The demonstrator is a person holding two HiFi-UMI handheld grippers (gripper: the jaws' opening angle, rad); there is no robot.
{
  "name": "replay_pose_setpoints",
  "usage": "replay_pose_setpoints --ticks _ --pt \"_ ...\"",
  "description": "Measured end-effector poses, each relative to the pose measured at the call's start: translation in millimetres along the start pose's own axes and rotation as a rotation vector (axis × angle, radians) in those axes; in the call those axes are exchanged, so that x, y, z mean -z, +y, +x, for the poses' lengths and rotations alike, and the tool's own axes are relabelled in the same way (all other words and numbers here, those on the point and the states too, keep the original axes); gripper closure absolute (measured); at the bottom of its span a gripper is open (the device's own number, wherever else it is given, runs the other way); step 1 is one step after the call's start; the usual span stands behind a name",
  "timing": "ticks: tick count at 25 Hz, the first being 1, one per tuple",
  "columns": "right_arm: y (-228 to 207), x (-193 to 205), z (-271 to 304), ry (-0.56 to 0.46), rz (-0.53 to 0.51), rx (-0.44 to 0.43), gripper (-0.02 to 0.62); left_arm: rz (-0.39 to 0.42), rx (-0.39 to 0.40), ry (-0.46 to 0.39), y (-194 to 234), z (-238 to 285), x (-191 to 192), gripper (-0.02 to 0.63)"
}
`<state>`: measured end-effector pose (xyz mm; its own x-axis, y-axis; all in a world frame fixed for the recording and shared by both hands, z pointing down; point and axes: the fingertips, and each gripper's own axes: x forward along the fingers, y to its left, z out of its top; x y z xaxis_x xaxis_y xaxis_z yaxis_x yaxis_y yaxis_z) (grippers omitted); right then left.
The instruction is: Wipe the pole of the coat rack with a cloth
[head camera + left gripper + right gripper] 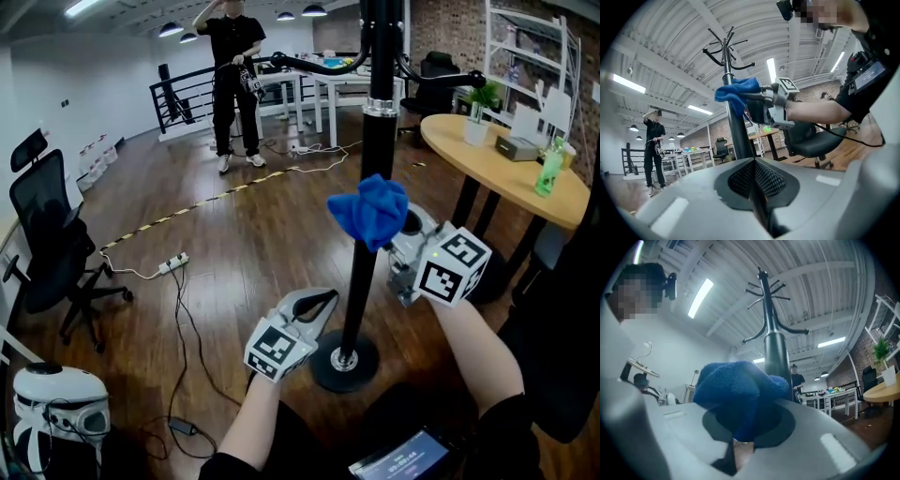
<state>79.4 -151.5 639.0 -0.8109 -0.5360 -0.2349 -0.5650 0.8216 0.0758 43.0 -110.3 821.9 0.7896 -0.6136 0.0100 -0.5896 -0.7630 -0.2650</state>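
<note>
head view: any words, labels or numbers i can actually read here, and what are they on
No text is legible in any view.
Screen at the bottom edge: light characters, too blurred to read.
Green bottle on the round table: any label is too small to read.
Marker cubes on the left gripper and right gripper: black-and-white square patterns, no letters or numbers.
</note>
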Motion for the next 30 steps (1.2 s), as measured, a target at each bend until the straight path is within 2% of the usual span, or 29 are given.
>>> replay_pose_setpoints --ticks 7,11,16,20,24,27,30 --pt "19 215 -37 0.310 0.110 0.010 0.545 0.002 -0.010 0.029 -9 -8 24 0.603" --pt "21 341 -70 0.466 0.200 0.049 0.546 -0.004 -0.009 0.081 -19 -20 39 0.601" --pt "19 452 -113 0.644 0.249 0.106 0.546 -0.033 -0.042 0.108 -24 -30 53 0.601" --pt "7 504 -139 0.750 0.266 0.176 0.545 -0.012 -0.034 0.132 -29 -31 57 0.601" --pt "-4 533 -154 0.816 0.280 0.234 0.545 -0.011 -0.035 0.137 -36 -26 61 0.601" --pt "-8 523 -152 0.804 0.284 0.235 0.545 -0.025 -0.045 0.124 -35 -22 61 0.601" --pt "-9 476 -138 0.720 0.275 0.193 0.545 -0.022 -0.042 0.108 -34 -19 56 0.601"
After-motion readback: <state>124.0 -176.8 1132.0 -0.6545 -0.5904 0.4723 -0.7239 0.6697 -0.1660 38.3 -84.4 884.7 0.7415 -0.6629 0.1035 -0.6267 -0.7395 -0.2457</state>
